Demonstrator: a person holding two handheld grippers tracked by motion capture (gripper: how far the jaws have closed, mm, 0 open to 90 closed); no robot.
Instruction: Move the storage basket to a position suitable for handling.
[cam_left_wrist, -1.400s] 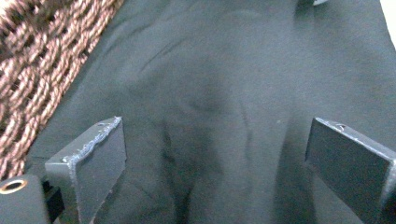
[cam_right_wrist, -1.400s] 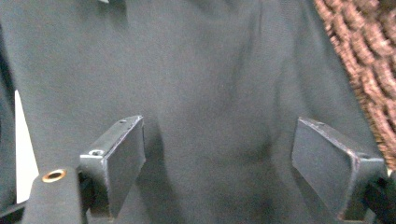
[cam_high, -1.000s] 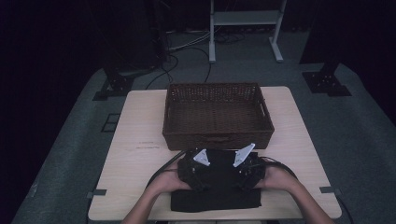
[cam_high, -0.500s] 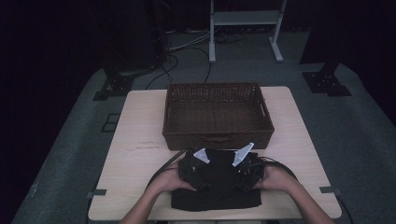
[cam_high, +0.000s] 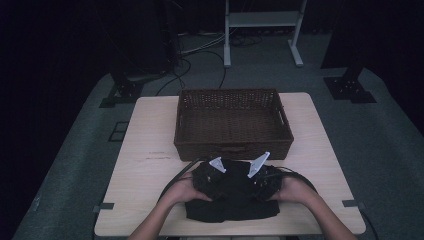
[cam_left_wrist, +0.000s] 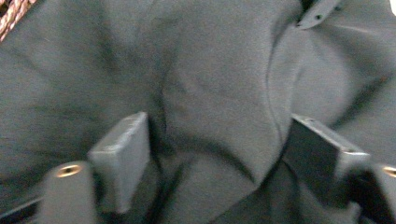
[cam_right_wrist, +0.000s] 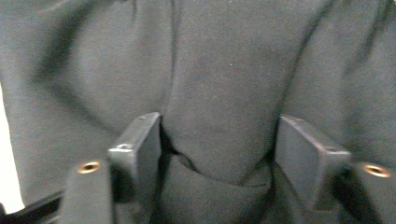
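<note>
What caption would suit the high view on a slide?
Two hand-held grippers, left and right, bunch a dark cloth before a wicker basket.

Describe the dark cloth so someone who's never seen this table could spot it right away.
Find the wooden table with the brown wicker basket. On the table's near edge, in front of the basket, lies the black cloth, bunched under both hands: soft, crumpled and dark against pale wood.

black cloth (cam_high: 231, 202), brown wicker basket (cam_high: 233, 144), pale table (cam_high: 145, 175)

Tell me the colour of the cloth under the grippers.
The cloth is plain dark grey, almost black; the right gripper view shows it best.
</note>
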